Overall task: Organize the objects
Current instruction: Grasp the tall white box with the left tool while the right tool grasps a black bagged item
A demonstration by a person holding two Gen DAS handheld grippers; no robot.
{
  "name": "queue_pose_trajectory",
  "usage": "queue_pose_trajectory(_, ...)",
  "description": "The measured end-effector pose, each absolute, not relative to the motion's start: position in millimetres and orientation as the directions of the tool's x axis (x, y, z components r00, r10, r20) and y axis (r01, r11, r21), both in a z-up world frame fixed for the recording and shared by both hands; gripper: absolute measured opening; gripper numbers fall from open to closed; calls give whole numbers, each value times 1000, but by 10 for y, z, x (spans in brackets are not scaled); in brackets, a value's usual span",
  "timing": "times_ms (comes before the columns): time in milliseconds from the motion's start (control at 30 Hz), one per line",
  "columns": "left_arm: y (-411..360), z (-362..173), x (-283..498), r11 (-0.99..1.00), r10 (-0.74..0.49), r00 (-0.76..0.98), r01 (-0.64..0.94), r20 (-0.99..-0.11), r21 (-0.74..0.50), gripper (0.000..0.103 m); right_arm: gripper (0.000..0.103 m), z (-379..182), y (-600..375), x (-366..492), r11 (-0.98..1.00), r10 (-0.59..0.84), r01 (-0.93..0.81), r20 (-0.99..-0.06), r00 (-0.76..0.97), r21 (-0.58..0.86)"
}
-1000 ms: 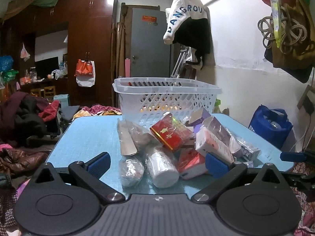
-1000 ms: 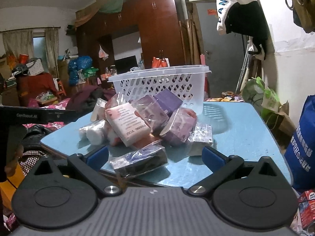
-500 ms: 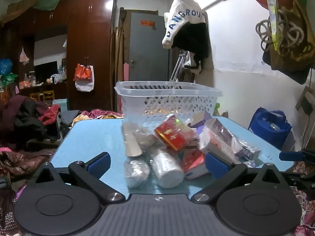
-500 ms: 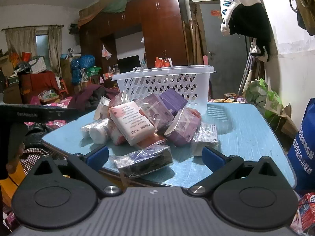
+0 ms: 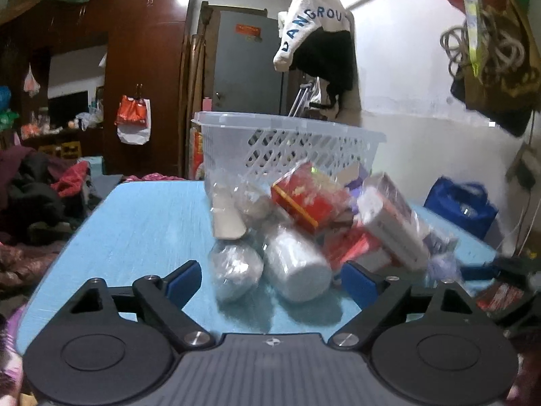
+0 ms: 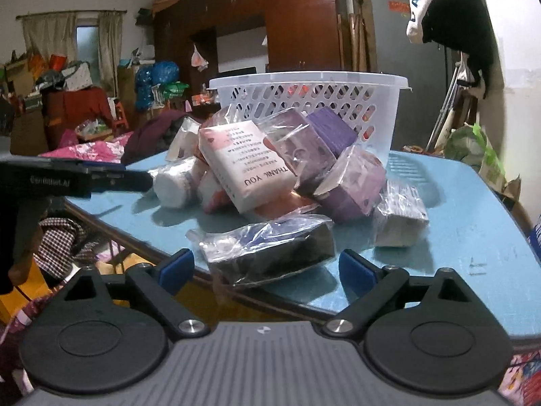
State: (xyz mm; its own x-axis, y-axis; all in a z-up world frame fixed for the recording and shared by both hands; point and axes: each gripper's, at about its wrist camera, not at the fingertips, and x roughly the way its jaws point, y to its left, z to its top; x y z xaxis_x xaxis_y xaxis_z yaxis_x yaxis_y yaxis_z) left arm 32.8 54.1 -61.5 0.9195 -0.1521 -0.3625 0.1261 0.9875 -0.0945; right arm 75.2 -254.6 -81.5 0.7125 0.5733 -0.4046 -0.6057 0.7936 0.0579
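A heap of wrapped packets lies on the blue table (image 5: 145, 223) in front of a white lattice basket (image 5: 287, 145). In the left wrist view, my left gripper (image 5: 270, 280) is open, its fingers either side of a silvery wrapped ball (image 5: 235, 269) and a white roll (image 5: 296, 264); a red box (image 5: 304, 199) lies behind. In the right wrist view, my right gripper (image 6: 267, 265) is open just before a dark bagged packet (image 6: 270, 247) at the table's front edge. A white "THANK YOU" box (image 6: 243, 169), purple packets (image 6: 351, 182) and the basket (image 6: 311, 98) lie beyond.
The left gripper's black body (image 6: 67, 182) shows at the left of the right wrist view. A blue bag (image 5: 460, 203) stands on the floor right of the table. Clothes (image 5: 40, 189) are piled left of it. A wardrobe (image 5: 145, 77) and grey door (image 5: 250, 67) stand behind.
Both grippers have moved closer to the heap. The left wrist view is now blurred from motion. Both stay open and nothing has been grasped.
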Motion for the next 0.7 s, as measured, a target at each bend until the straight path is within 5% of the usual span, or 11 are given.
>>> queue_pose_trajectory(167,259,-425,412,972,-236,916,223,-325,-80,91,89,-806,-2594,812,805,568,-589,-389,725,76)
queue_pose_trajectory(367,-111,-443,686,949,-314,861,292,-400,-115,89,85,-810,-2556,841,796,570,-603,-386,725,43)
queue_pose_trajectory(500,-137,-550,875,942,-335,826,287,-452,-174,73,85,-805,-2553,832,795,571,-606,-380,728,33)
queue_pose_trajectory(700,-9,-529,817,921,-380,837,305,-395,-241,42,85,-770,-2600,814,797,573,-603,-364,735,35)
